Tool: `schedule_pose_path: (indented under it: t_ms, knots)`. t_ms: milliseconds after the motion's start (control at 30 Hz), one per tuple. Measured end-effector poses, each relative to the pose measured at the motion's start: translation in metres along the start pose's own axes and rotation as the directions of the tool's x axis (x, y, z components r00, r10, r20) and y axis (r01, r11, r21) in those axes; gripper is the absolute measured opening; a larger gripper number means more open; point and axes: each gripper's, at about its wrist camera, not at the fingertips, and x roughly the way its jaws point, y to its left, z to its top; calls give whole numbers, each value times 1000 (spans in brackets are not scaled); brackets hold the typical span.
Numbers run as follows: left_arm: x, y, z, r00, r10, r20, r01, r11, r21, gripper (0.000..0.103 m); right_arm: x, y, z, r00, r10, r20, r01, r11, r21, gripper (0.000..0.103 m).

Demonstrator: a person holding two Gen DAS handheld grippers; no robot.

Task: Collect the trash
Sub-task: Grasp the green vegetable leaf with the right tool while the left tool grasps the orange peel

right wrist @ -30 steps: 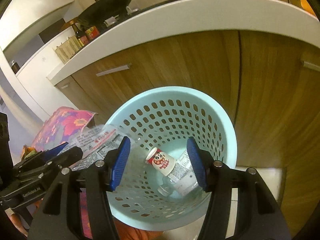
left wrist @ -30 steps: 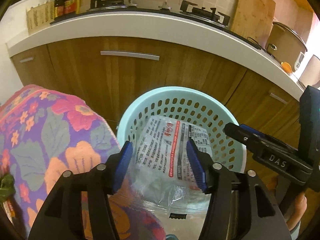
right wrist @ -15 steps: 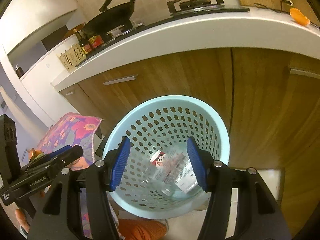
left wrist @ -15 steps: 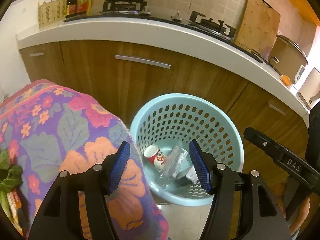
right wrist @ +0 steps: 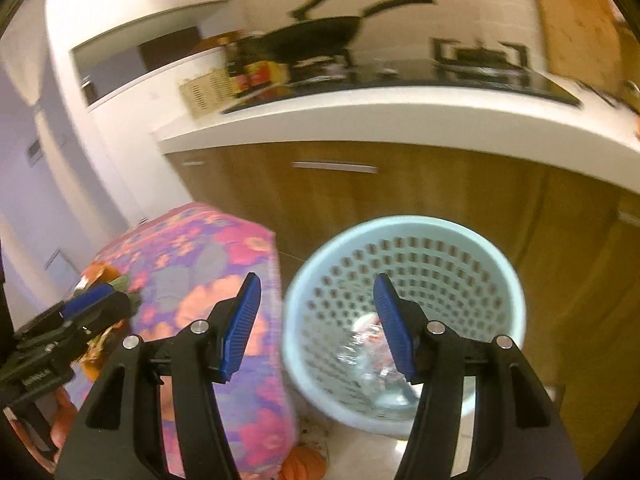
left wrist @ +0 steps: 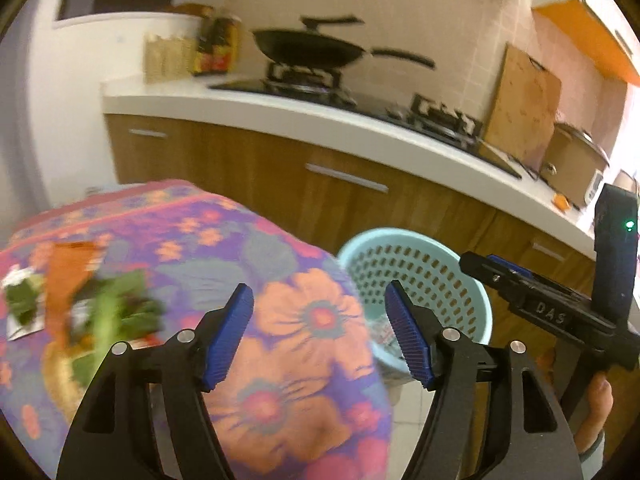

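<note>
A light blue perforated basket (left wrist: 440, 256) stands on the floor by the wooden cabinets; it also shows in the right wrist view (right wrist: 404, 240). Clear plastic wrappers and a small bottle (right wrist: 372, 356) lie in its bottom. My left gripper (left wrist: 320, 332) is open and empty above the flowered tablecloth (left wrist: 248, 248). Blurred green and orange trash (left wrist: 92, 312) lies on the cloth at the left. My right gripper (right wrist: 316, 328) is open and empty, above the gap between the cloth and the basket.
A white countertop (left wrist: 320, 120) with a black wok (left wrist: 312, 50) on a gas stove runs behind. A wooden cutting board (left wrist: 524, 100) and a rice cooker (left wrist: 572, 168) stand at the right. Tiled floor (left wrist: 412, 424) lies below the basket.
The printed plastic wrapper left my left gripper and dropped into the basket. Both grippers then rose and swung left, toward the cloth-covered table; both views are motion-blurred.
</note>
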Motion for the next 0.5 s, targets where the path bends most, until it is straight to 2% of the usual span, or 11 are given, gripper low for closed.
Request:
schedule_pose_path:
  t_ms: [233,333,500]
  knots:
    - [-64,67,-15,992,103,72,-94,989,-112,67,7,91,-15,994,111,-11,-111,975,-193,55]
    - [-87,101,-27,981,174,86,-157,971,-178,67,11,125,-26,986,167,-17,-166,954,-251,55]
    - [-101,156,-48,974,225,40,-204,937,-284,65,25,171,-39,965,253,-62,-260,921,-289,52]
